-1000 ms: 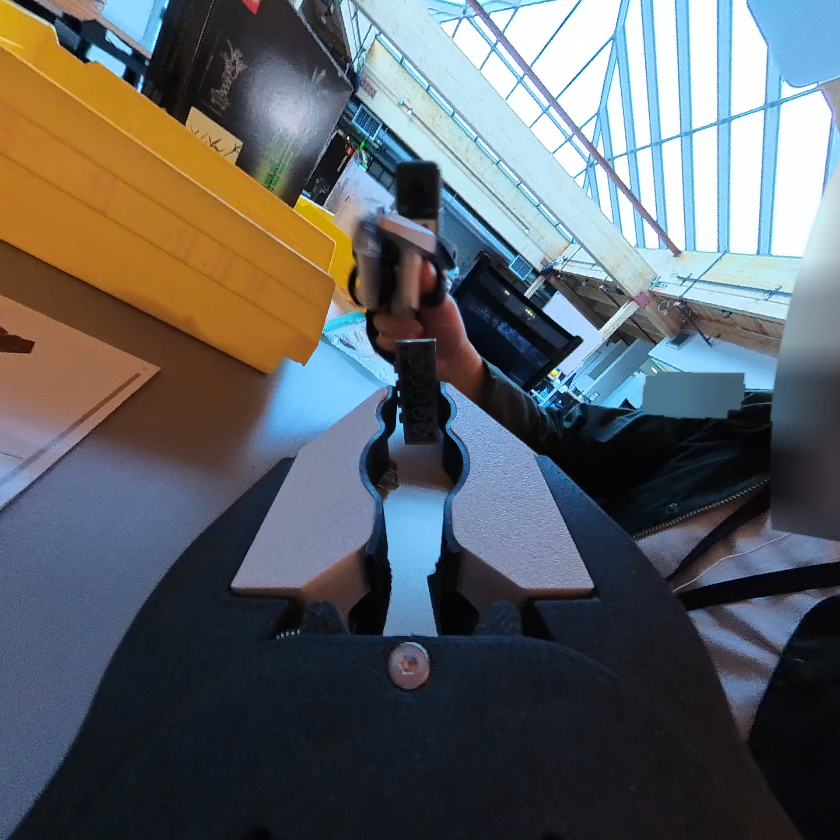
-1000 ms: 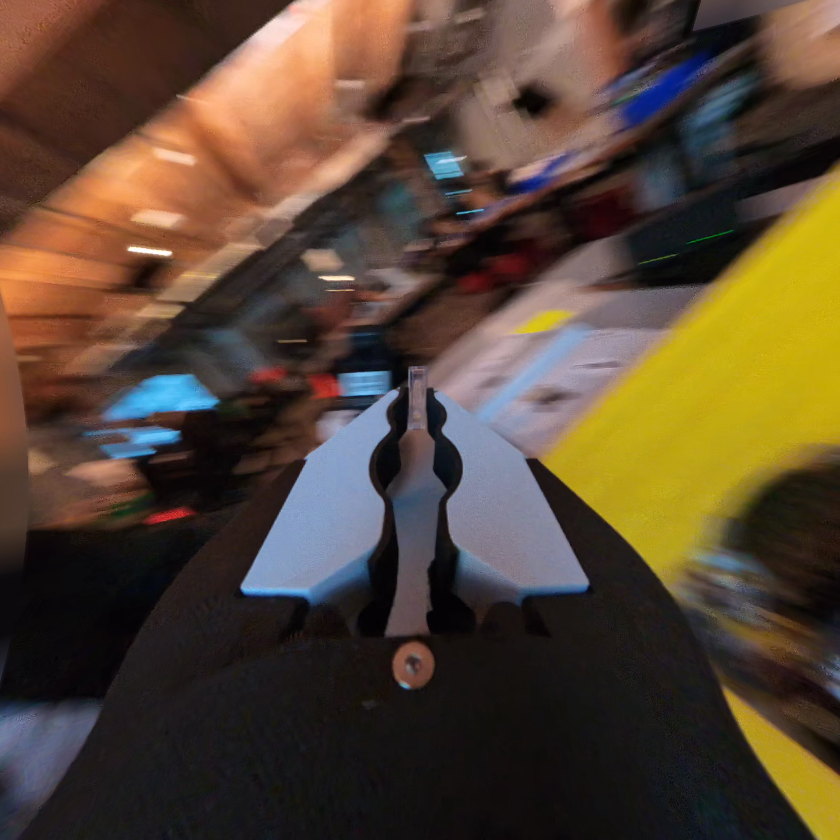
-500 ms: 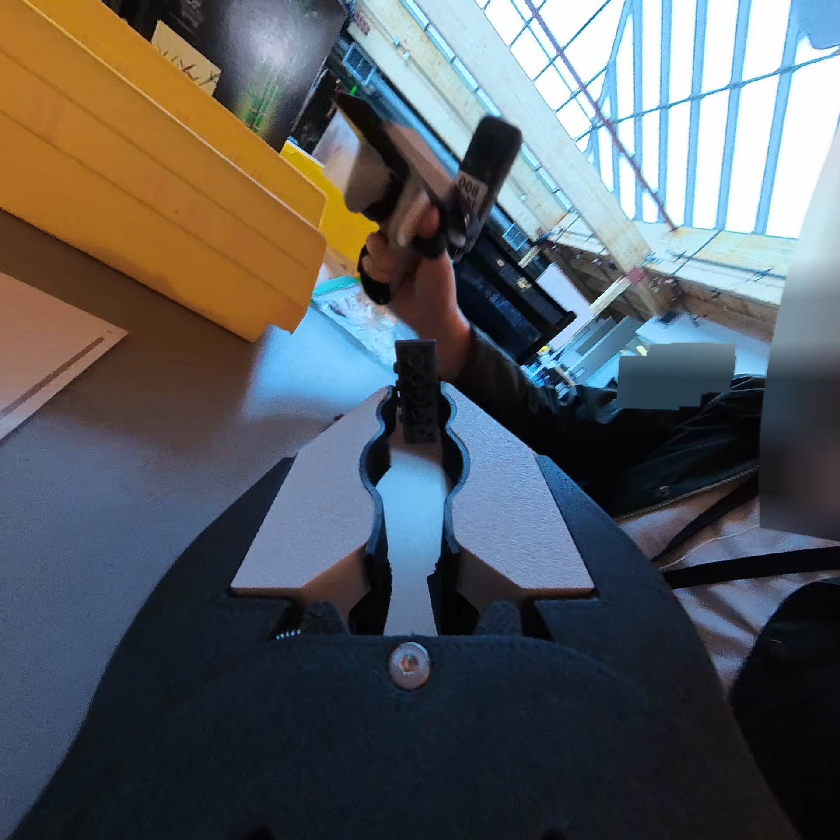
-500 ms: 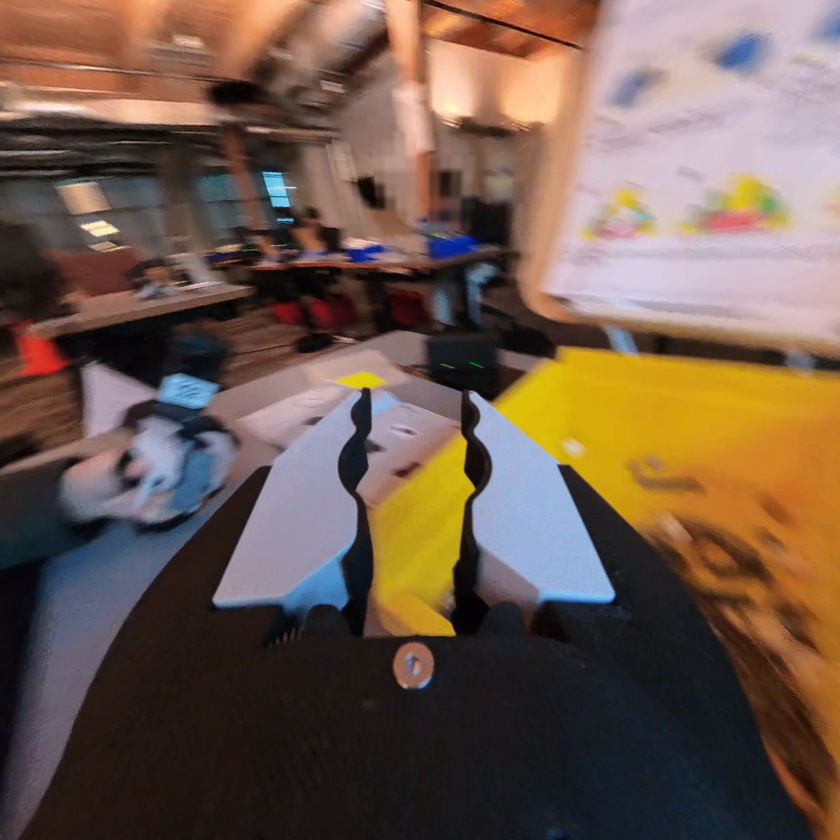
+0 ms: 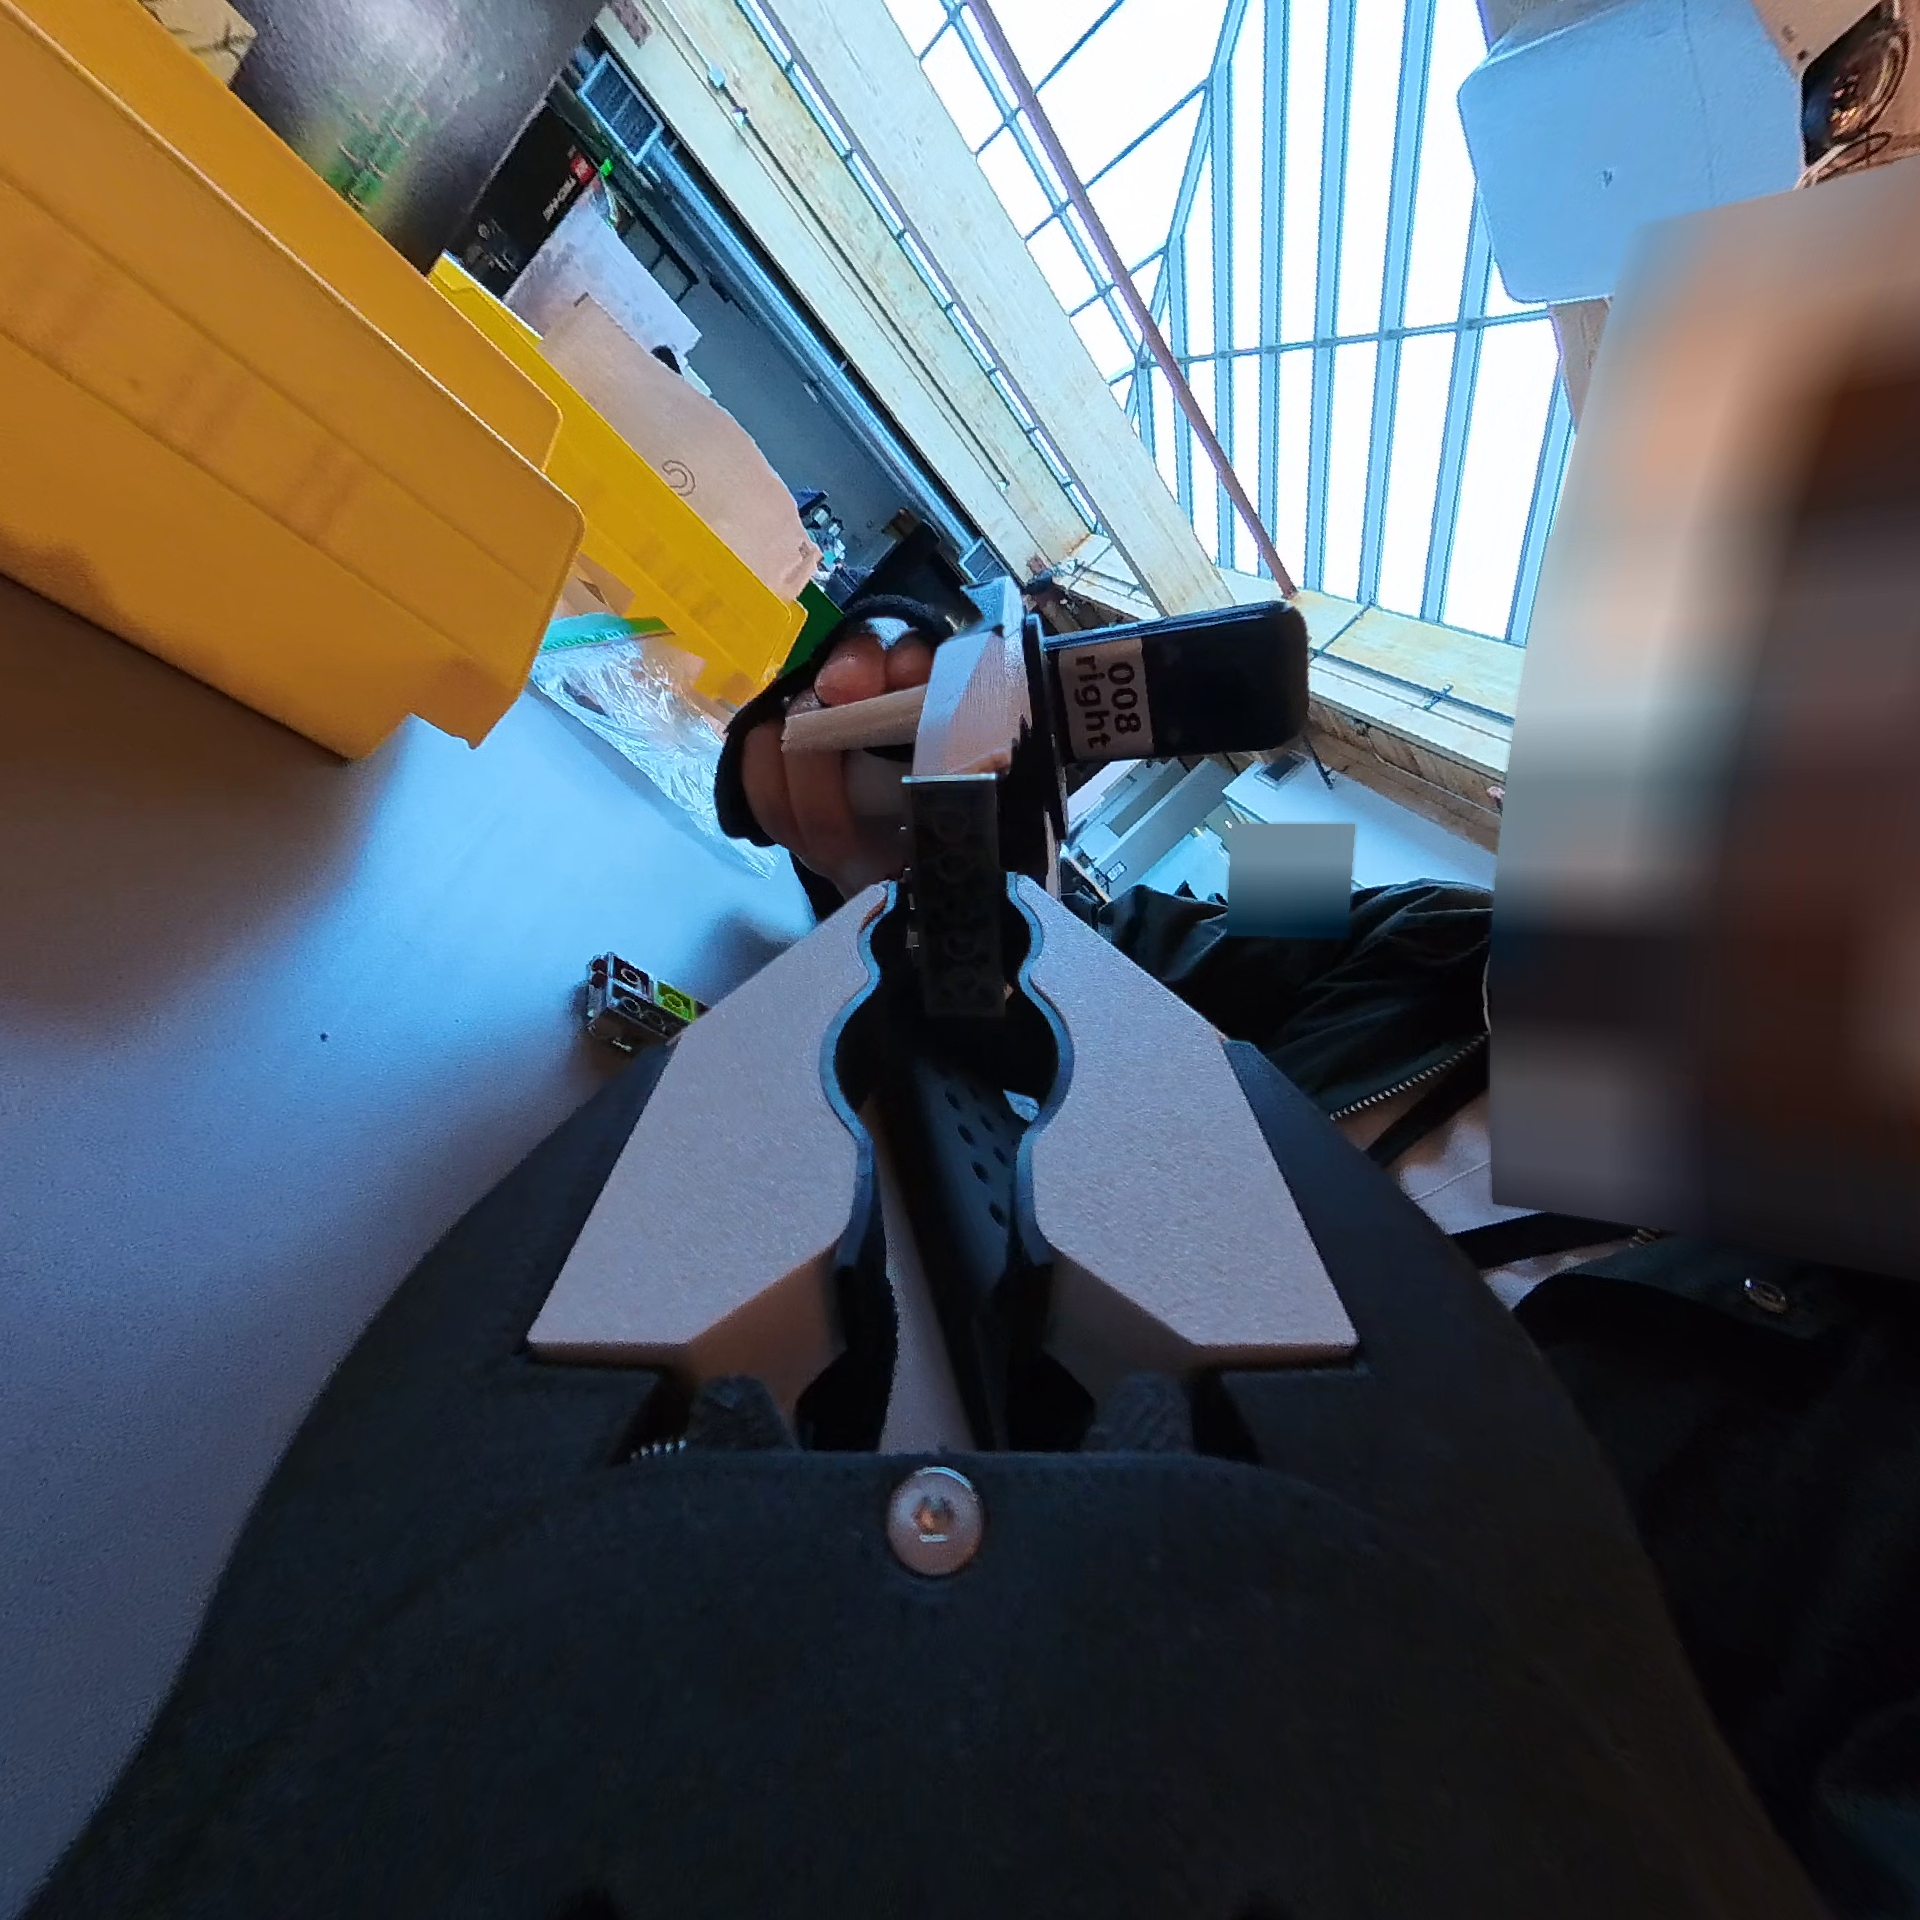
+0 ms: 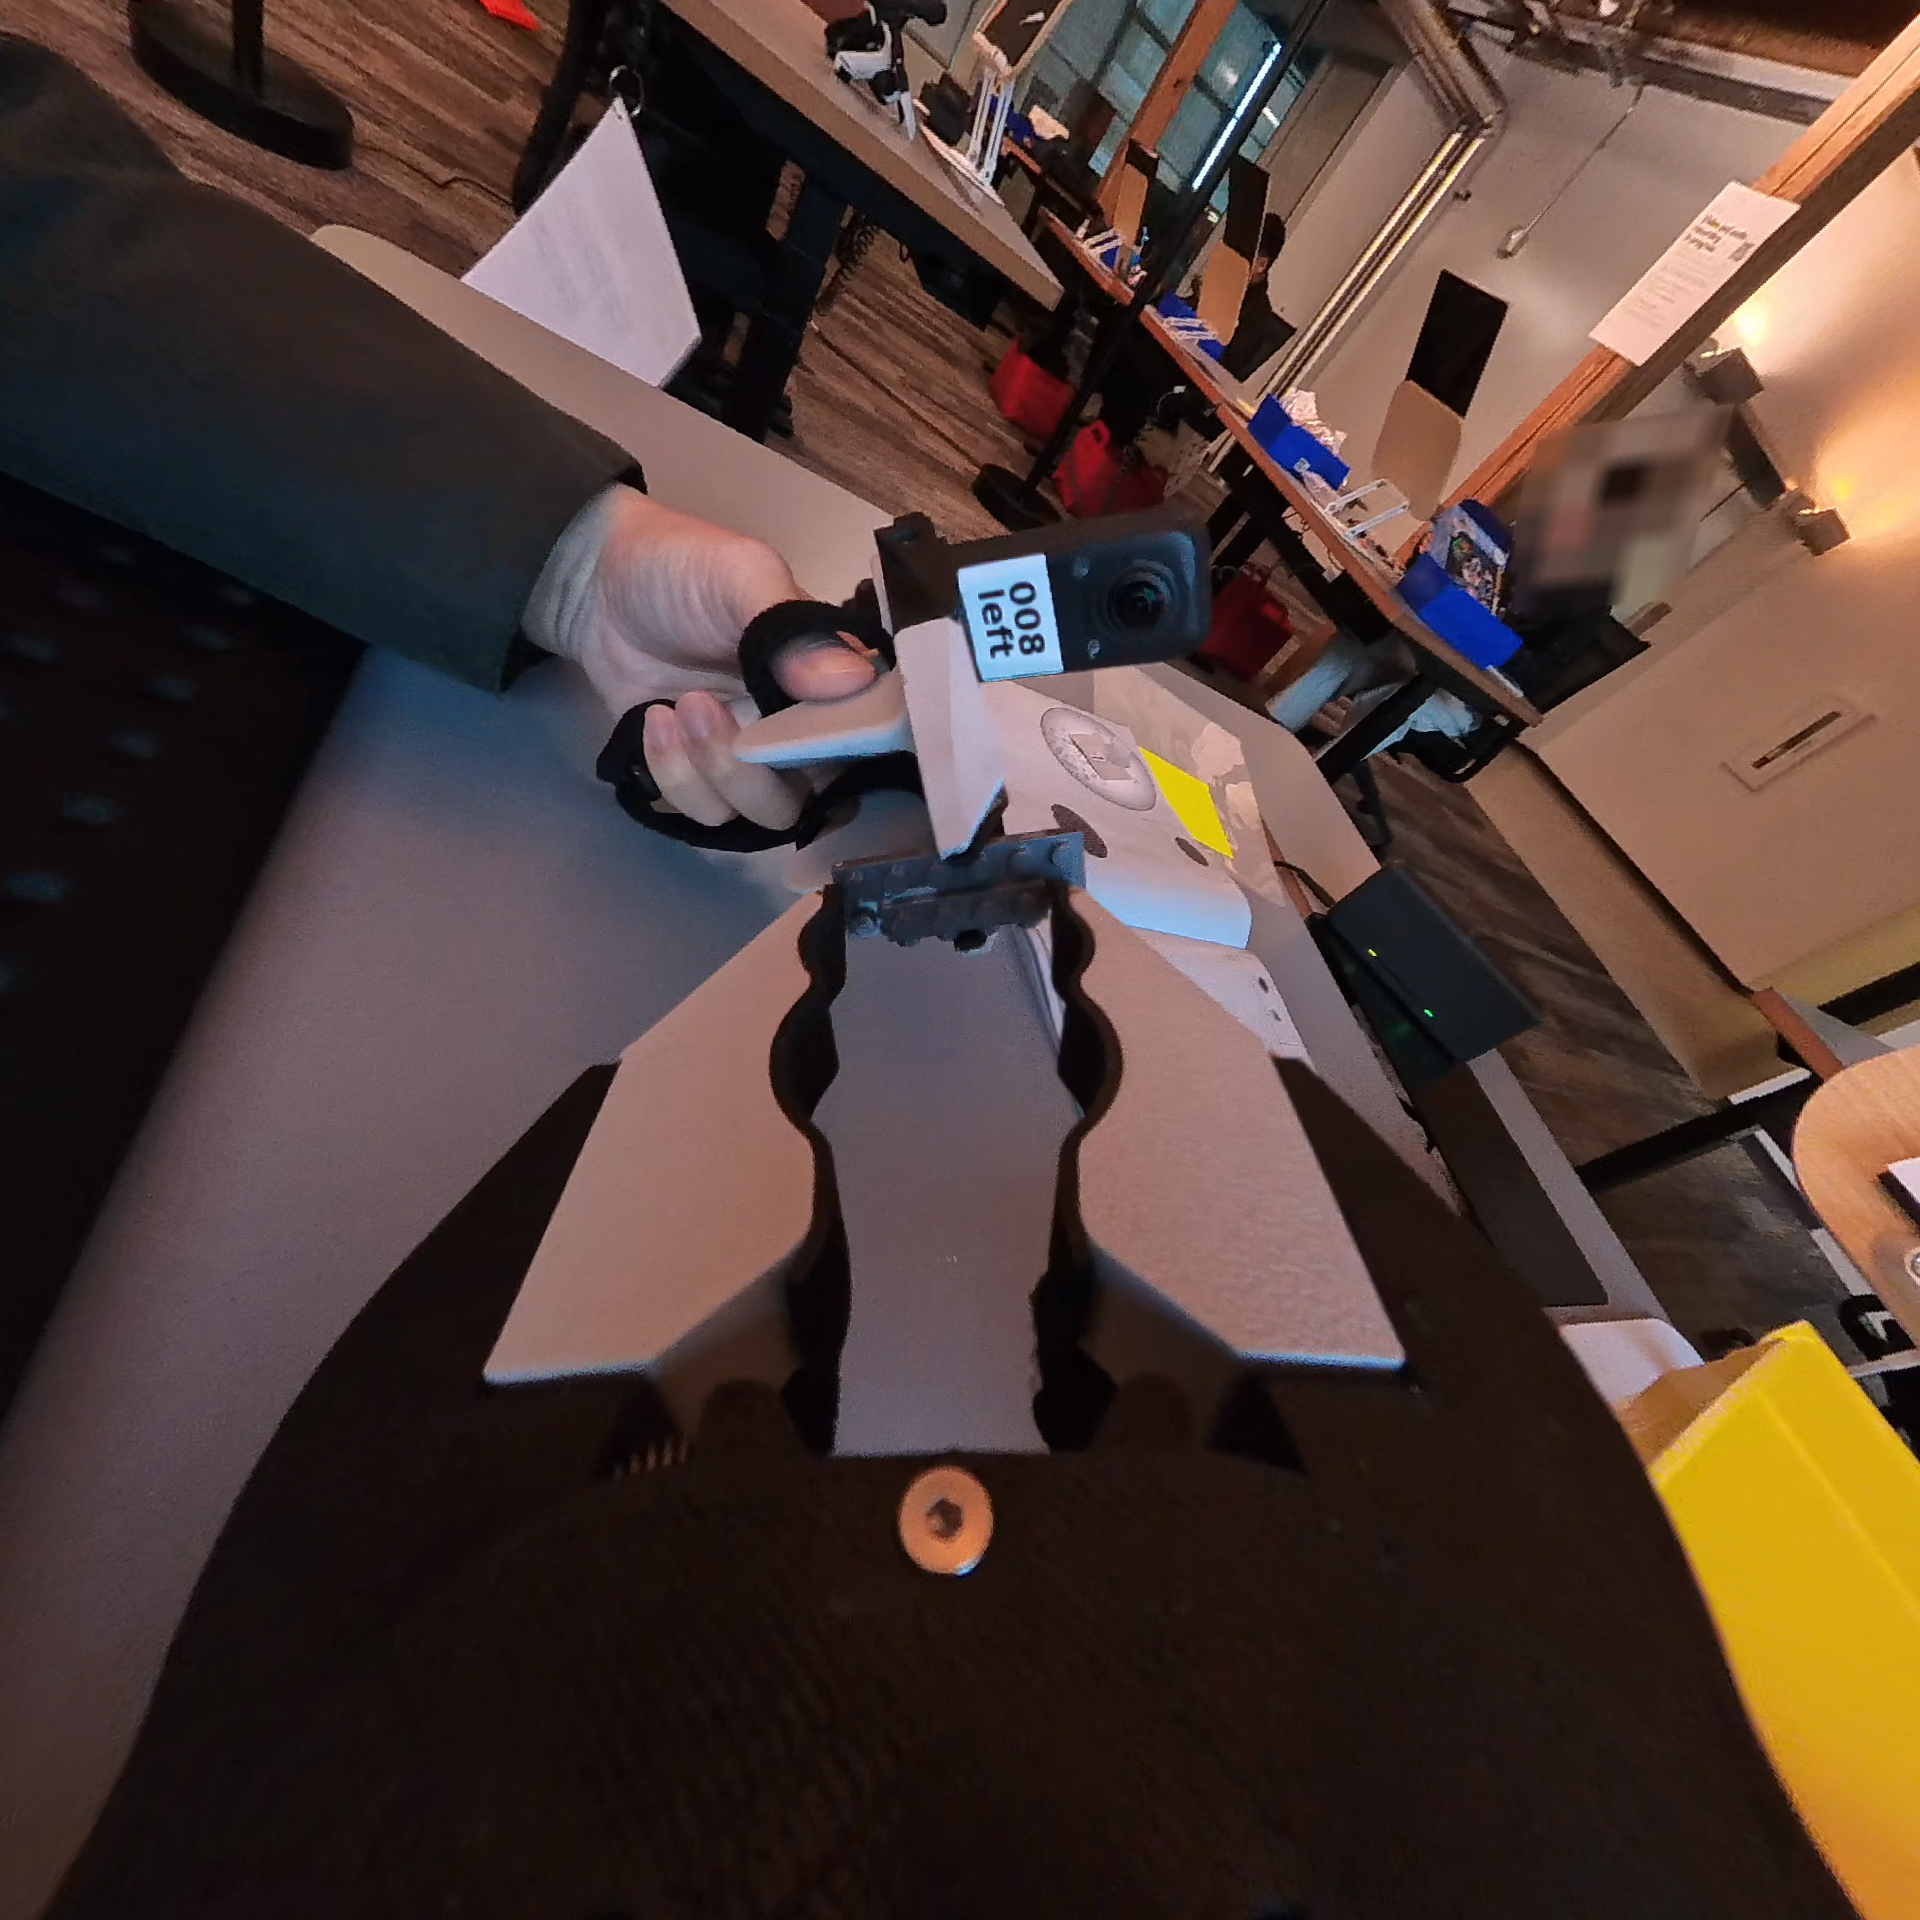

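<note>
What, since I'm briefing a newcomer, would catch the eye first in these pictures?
The left gripper pinches a dark studded plate at its fingers' tips, above the grey table. The right gripper faces it with fingers spread to the plate's two ends; whether they touch is unclear. Yellow bins stand on the table at the left of the left wrist view.

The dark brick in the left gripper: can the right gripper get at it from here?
Probably yes. The open right gripper's tips flank the brick; the left gripper seems to pinch only its middle, leaving both ends free.
</note>
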The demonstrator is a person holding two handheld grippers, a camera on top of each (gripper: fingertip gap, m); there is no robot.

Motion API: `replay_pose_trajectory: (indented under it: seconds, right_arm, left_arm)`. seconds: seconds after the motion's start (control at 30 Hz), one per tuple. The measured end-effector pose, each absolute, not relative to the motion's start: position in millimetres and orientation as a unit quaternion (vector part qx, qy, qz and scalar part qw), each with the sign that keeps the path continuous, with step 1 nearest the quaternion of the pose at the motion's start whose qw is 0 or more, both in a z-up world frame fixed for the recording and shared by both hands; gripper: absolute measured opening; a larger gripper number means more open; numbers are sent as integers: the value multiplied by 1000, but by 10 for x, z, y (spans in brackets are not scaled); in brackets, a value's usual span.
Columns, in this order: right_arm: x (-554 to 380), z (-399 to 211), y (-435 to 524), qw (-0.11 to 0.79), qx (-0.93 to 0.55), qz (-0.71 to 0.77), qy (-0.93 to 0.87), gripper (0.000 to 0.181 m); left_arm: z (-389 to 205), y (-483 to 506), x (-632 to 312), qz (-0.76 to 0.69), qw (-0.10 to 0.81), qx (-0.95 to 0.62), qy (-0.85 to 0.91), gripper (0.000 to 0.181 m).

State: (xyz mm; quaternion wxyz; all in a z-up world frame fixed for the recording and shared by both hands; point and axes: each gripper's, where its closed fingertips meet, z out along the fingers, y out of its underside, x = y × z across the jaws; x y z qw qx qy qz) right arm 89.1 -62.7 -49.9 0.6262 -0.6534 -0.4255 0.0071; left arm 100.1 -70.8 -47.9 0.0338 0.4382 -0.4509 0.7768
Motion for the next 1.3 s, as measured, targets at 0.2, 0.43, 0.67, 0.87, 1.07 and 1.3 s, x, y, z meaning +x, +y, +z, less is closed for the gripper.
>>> replay_pose_trajectory:
  seconds: [0.2, 0.43, 0.67, 0.87, 1.07, 1.3]
  right_arm:
    - [865, -535, -692, 616, -651, 22, -443, 36]
    - [839, -568, -771, 604, -651, 56, -456, 36]
    - [876, -561, -800, 599, -658, 74, -450, 29]
    - [880, -581, -780, 598, -656, 44, -459, 28]
    - [878, -612, -759, 593, -660, 30, -460, 33]
    - [895, -628, -727, 591, -661, 3, -462, 30]
  left_arm:
    - [-508, -773, 970, 774, 65, 434, -456, 16]
    - [-545, -853, 944, 767, 91, 432, -466, 16]
    - [-553, -885, 940, 760, 87, 432, -478, 16]
    - [-566, -875, 949, 759, 93, 437, -473, 16]
    - [-577, -855, 965, 759, 97, 444, -465, 16]
    - [-592, -830, 974, 759, 98, 449, -461, 16]
